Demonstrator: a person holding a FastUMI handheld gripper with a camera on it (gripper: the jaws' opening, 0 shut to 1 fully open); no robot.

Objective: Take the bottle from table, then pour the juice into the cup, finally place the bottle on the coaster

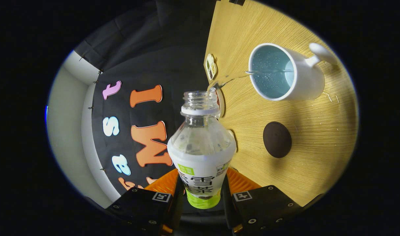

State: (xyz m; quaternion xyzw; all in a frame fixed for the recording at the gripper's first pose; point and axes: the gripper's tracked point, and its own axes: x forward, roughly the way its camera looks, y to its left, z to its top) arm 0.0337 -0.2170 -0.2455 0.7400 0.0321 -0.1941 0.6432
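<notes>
Claw (201, 193): closed on the bottle (201, 154), one finger pressing each side of its lower labelled body at the bottom centre of the frame.
Bottle: uncapped and tipped over, its mouth aimed toward the cup so the liquid can run out.
Stream: a thin clear thread (232, 77) leaves the mouth and arcs to the cup's near rim.
Cup (285, 72): white mug in the upper right of the frame, handle turned away, liquid and bubbles inside.
Coaster (277, 139): dark round disc in the right middle, just below the cup, bare and waiting for the bottle.
Surface (318, 147): pale wood, with a few spilled drops beside the cup.
Stage: pouring looks underway; setting the bottle down is not yet done.
</notes>
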